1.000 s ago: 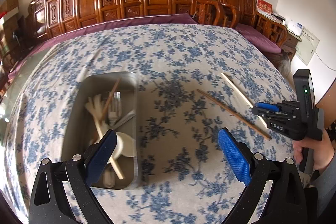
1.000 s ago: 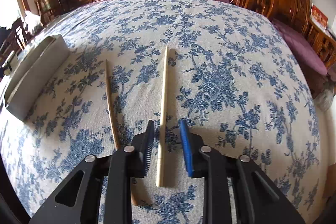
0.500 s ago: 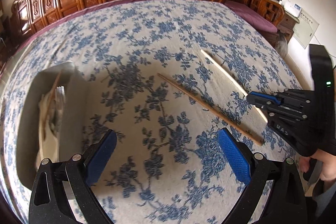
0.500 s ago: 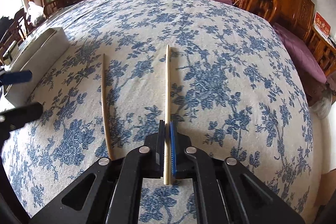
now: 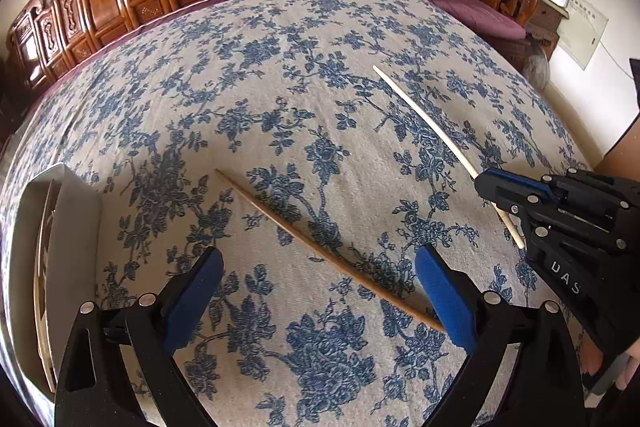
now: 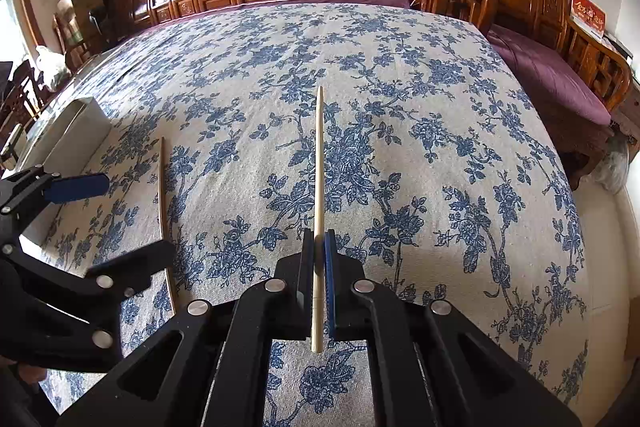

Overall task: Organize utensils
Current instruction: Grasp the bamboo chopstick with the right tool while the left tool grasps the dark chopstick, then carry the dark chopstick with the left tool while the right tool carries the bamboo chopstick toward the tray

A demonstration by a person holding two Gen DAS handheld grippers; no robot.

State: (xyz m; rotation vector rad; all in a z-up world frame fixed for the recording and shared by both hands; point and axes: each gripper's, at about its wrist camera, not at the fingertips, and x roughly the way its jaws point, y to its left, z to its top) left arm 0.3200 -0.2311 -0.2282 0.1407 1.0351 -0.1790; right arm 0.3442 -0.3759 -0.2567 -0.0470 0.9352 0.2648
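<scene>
The only writing we can read is "DAS" in white on the black body of the right gripper (image 5: 486,185), seen from the left wrist view; a red card with gold characters stands on the wooden furniture at the back wall, too small for us to read, and so is a printed sheet (image 5: 582,29) on the wall. Our right gripper (image 6: 319,247) has its jaws pressed together on the pale chopstick (image 6: 319,163), gripping it near its thick end, with the thin end pointing away over the blue-flowered tablecloth (image 6: 420,107). A second ago those jaws stood apart on either side of this chopstick as it lay on the cloth; since then they closed onto it. Our left gripper (image 5: 316,291) stands wide open with nothing between its blue pads (image 5: 444,295), and the brown chopstick (image 5: 320,247) lies on the cloth slanting between them, its near end beside the right-hand pad. A second ago this gripper hung over the metal tray (image 5: 76,227) with the other utensils in it; now the tray sits at the left edge of its view and the brown chopstick is framed by the jaws.
</scene>
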